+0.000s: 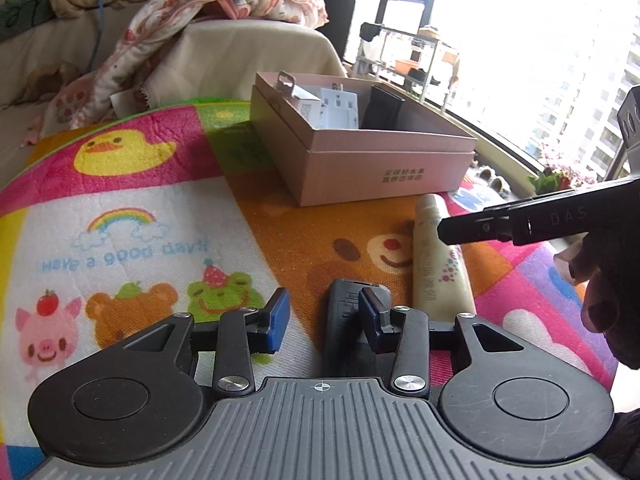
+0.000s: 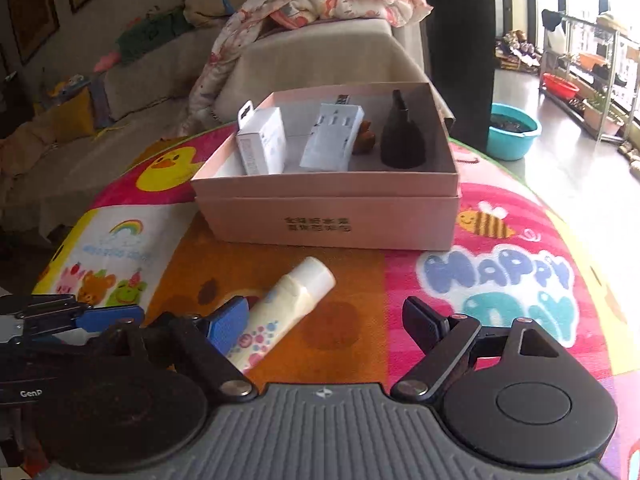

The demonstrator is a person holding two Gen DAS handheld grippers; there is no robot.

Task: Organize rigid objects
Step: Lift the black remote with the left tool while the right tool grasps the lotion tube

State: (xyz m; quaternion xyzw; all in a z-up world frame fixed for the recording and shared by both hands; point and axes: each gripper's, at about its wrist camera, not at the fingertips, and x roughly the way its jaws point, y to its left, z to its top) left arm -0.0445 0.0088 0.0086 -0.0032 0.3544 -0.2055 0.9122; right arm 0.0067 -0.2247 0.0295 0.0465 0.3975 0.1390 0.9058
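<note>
Evidently two items are left out on the cartoon play mat (image 2: 500,272), in front of the pink cardboard box (image 2: 332,220): a dark flat device (image 1: 348,320), possibly a remote, and a cream lotion tube (image 2: 280,312) lying just beside it. Already stowed in the box are a white carton (image 2: 262,146), a white adapter-like block (image 2: 332,142) and a black cone-shaped piece (image 2: 400,136). The left gripper (image 1: 324,316) is partly spread, with its right pad over the dark device and its left pad off to one side; nothing is seen to be pinched. The right gripper (image 2: 332,324) is held wide apart, the tube lying aslant by its blue pad (image 2: 226,326) rather than between the pads. For a clean pick, the left jaws would best be centred across the device's narrow width before being closed. The right jaws should be squared to the tube's body, not its cap, since a soft tube may be squeezed or slip. Each item can then be lifted clear of the box wall and set into the free floor space at the front.
</note>
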